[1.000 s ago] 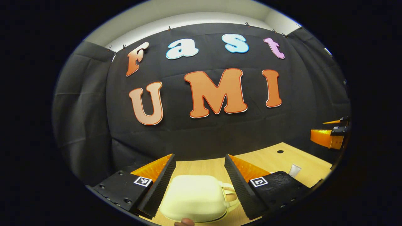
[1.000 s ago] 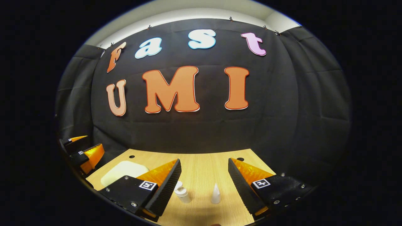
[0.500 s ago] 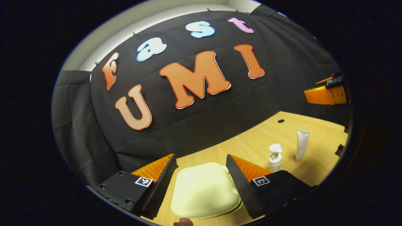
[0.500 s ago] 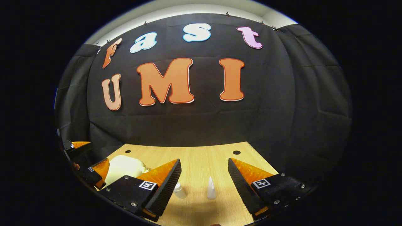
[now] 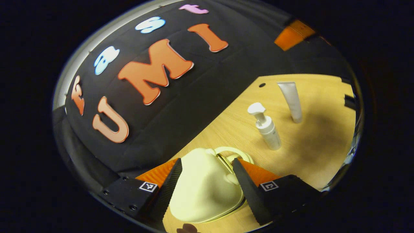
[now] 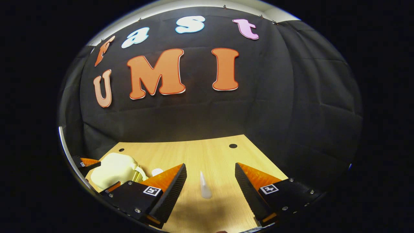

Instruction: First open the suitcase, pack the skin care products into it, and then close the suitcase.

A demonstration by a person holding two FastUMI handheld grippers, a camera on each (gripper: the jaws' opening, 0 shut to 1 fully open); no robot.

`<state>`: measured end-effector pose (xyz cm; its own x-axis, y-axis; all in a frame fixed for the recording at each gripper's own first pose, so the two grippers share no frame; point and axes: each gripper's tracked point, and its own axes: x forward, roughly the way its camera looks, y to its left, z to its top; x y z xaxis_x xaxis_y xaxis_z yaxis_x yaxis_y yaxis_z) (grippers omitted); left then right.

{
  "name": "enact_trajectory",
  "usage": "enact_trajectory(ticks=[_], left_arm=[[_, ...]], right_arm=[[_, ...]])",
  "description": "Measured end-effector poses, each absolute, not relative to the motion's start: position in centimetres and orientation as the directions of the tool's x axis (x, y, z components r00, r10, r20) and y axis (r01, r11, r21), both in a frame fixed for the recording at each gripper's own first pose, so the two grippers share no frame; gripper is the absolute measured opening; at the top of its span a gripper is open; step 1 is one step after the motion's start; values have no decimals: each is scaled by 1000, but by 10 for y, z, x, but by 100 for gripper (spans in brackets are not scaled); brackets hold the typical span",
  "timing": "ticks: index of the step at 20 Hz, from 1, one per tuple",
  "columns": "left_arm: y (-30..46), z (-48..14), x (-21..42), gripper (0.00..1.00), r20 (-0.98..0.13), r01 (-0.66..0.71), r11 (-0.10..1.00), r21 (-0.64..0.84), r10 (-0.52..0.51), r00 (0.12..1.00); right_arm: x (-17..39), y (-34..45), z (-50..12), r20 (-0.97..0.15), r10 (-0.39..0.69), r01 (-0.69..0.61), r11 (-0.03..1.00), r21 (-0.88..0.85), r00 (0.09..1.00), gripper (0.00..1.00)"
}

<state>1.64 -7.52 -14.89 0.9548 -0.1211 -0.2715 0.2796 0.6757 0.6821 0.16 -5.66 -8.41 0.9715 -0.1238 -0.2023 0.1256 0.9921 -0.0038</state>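
The left gripper (image 5: 207, 179) straddled the one cream suitcase (image 5: 202, 191) near the desk's (image 5: 310, 149) back edge, contact unclear, while the right gripper (image 6: 210, 186), jaws wide, framed one tube (image 6: 204, 186), the single pump bottle (image 5: 266, 126) half hidden.

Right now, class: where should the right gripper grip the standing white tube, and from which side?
Grip the white tube low on its round body, above the cap it stands on, coming level from the front: it stands between the right gripper's open jaws.

Pump bottle (image 5: 266, 127) between suitcase (image 5: 203, 187) and tube (image 5: 291, 100)
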Motion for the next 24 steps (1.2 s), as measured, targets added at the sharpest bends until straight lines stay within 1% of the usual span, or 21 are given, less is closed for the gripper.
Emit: enact_trajectory(ticks=[2, 5, 10, 16, 20, 22, 23, 24], left_arm=[[-85, -166, 15, 100, -302, 314, 615, 723, -128, 945], [-99, -196, 17, 99, -361, 373, 554, 744, -136, 922], [-92, -221, 30, 99, -390, 381, 462, 801, -81, 917], [-88, -239, 43, 99, -412, 383, 400, 832, -16, 911], [-94, -250, 57, 98, -449, 425, 366, 828, -22, 893], [-95, -251, 60, 77, -458, 430, 356, 830, -9, 889], [-96, -255, 63, 70, -462, 433, 350, 831, 1, 887], [-96, -254, 63, 66, -456, 426, 338, 840, 12, 890]], right_arm=[[1, -65, -90, -222, -141, 146, 989, 4, 965, 95], [0, -76, -100, -245, -164, 172, 985, 13, 955, 95], [-4, -97, -116, -286, -208, 218, 976, 4, 936, 95], [-2, -111, -128, -321, -245, 263, 965, 15, 915, 95], [-1, -116, -127, -316, -266, 279, 960, -4, 911, 95], [0, -117, -126, -313, -273, 287, 958, -3, 909, 95], [0, -118, -125, -311, -276, 289, 957, -4, 909, 95], [0, -119, -124, -310, -277, 290, 957, -5, 909, 95]])
